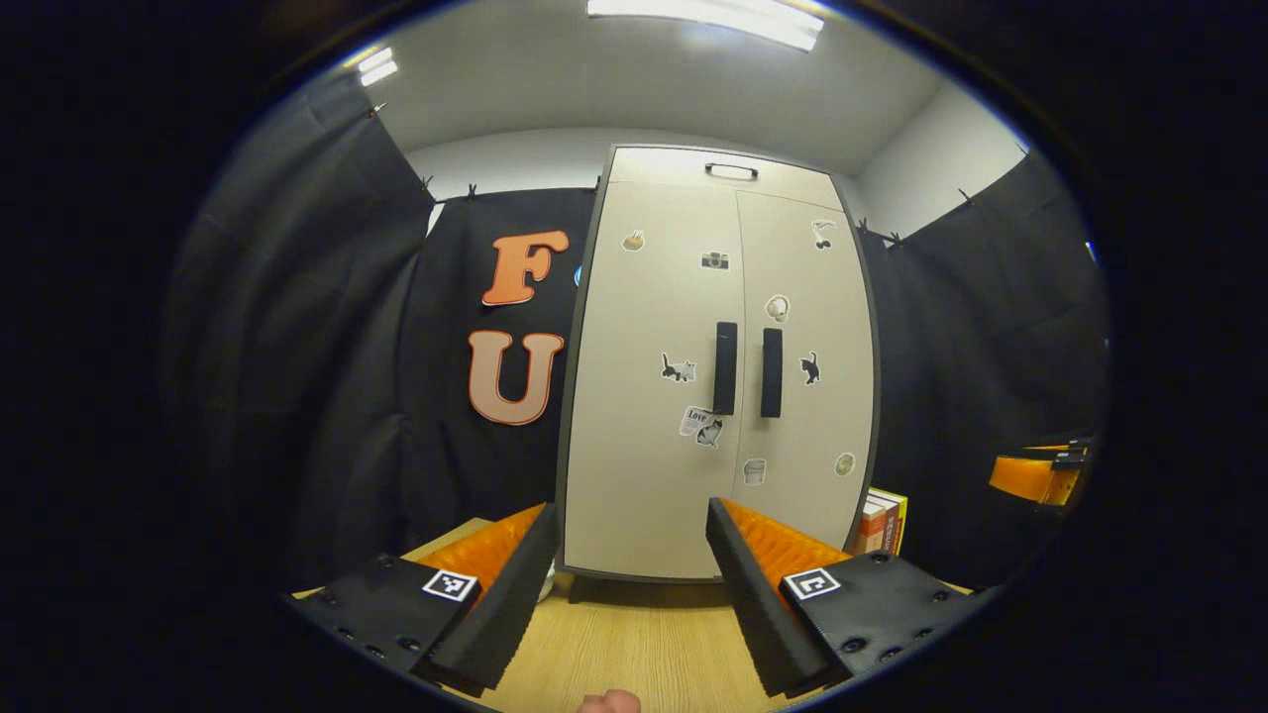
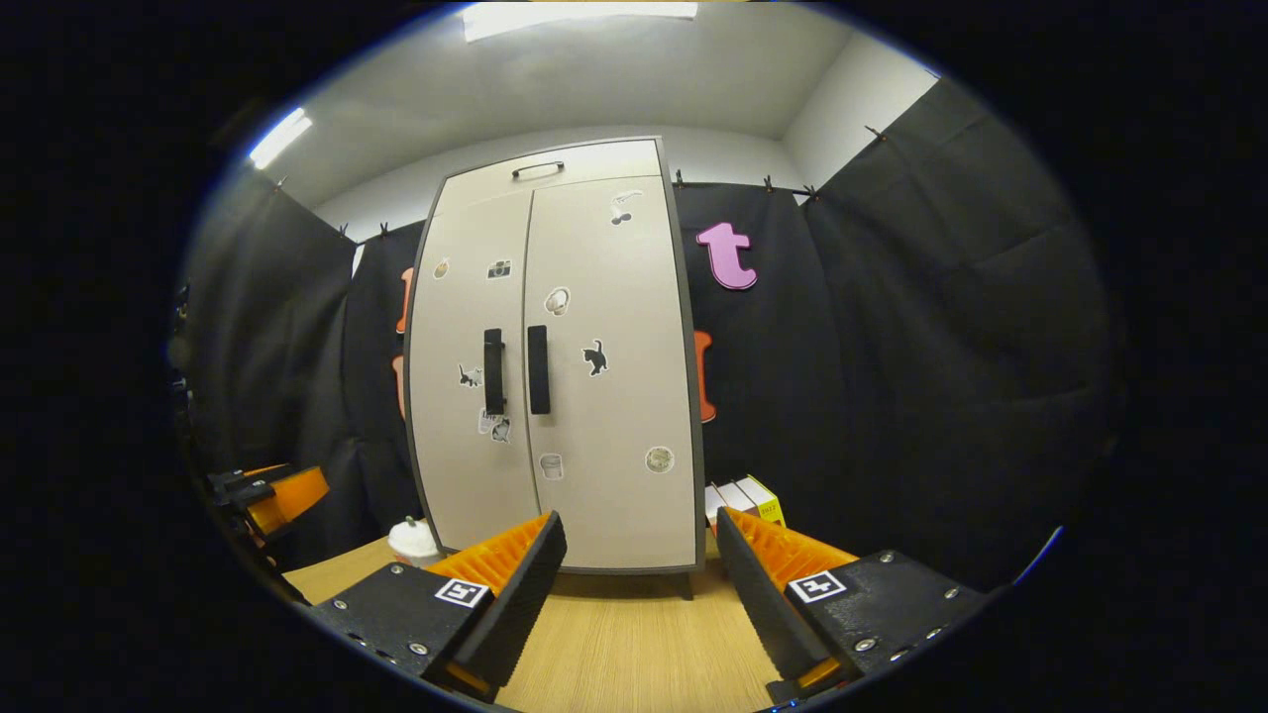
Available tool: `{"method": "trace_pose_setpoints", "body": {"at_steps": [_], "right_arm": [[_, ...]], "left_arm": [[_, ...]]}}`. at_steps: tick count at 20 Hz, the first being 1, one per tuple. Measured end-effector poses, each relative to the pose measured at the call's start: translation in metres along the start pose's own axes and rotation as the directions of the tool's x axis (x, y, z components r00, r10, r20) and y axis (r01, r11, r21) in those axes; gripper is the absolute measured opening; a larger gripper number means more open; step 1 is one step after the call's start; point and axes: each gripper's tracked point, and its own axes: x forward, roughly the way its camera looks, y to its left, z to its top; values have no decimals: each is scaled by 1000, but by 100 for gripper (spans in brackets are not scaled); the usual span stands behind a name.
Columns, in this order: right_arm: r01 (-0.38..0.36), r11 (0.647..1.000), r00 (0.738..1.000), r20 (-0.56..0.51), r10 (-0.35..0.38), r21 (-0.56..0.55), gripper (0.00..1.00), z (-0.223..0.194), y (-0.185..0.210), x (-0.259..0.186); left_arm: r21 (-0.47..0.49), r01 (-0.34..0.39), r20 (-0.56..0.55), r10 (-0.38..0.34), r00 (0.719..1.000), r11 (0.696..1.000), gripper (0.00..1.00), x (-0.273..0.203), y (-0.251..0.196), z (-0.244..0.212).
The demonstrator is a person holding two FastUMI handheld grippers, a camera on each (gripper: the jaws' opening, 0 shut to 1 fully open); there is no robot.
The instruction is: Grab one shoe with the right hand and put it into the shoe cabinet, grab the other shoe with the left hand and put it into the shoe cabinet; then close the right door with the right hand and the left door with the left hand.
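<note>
Both doors of the shoe cabinet (image 1: 718, 366) are shut, standing at the far side of the tabletop (image 1: 634, 644). The left gripper (image 1: 634, 584) hangs near with fingers spread apart, empty. The right gripper (image 2: 639, 584) likewise, fingers wide, gripping nothing. Books (image 2: 743, 498) sit right of the cabinet.

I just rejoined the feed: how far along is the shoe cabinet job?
Both doors of the shoe cabinet are shut, their handles side by side, so closing looks done. No shoes lie on the table; presumably they are inside. The left gripper and right gripper are open and hold nothing. Nothing visible remains.
</note>
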Motion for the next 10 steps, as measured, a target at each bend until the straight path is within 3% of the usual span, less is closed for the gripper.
{"method": "trace_pose_setpoints", "body": {"at_steps": [10], "right_arm": [[11,999,1000,9,-12,36,94,4,2,-1]], "left_arm": [[4,-3,2,3,1000,1000,96,-3,7,7]]}}
